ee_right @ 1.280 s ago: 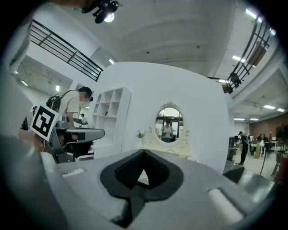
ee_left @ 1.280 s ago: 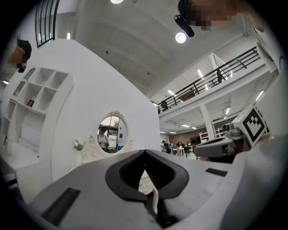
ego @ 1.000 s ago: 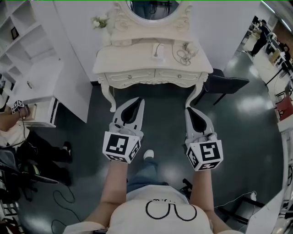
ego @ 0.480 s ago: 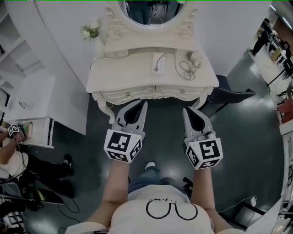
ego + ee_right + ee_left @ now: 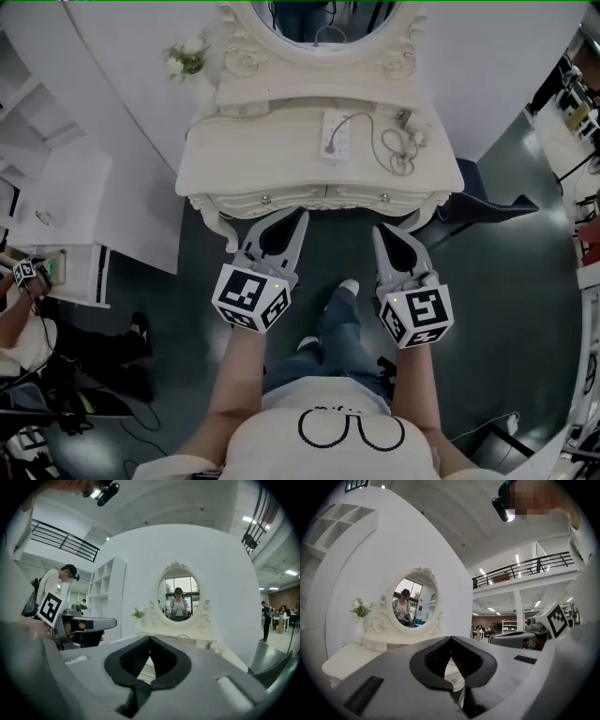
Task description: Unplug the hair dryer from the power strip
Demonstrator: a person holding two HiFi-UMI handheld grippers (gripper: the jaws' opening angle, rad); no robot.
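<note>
1. Left gripper (image 5: pixel 296 217) and right gripper (image 5: pixel 379 231) were both pressed together, with nothing between the jaws.
2. We held them side by side, apart, just near of the white dressing table's (image 5: pixel 225 164) front edge.
3. The power strip (image 5: pixel 336 134) lay mid-tabletop, far of both tips. Its cord (image 5: pixel 359 115) ran right to a coil (image 5: pixel 401 155).
4. We couldn't make out the hair dryer body.

Nothing is legible; small print on the shirt (image 5: pixel 281 442) is blurred.
</note>
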